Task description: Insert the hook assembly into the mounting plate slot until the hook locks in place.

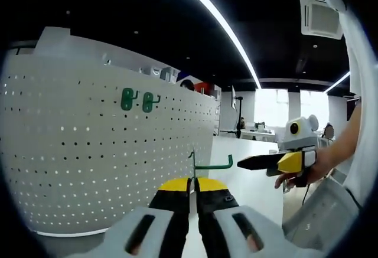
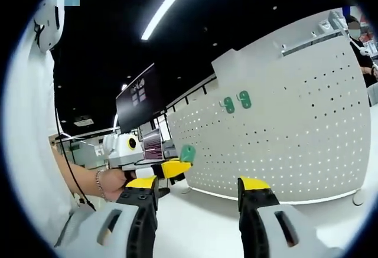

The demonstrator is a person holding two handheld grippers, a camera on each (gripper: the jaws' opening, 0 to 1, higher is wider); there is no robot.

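No legible text, labels, brands or numbers. Dark wall screen [image 2: 140, 97] carries pale marks — too small and blurred to read. White perforated panel [image 1: 88, 152] and green hooks [image 1: 137, 100] unmarked.

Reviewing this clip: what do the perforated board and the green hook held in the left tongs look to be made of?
Perforated board: probably sheet metal painted matte white, judging by its thin, flat face with regular punched holes; plastic can't be excluded.
Green hook, held in the left tongs: seemingly bent wire with a green coating, since it is a thin, uniform rod with a curled end.
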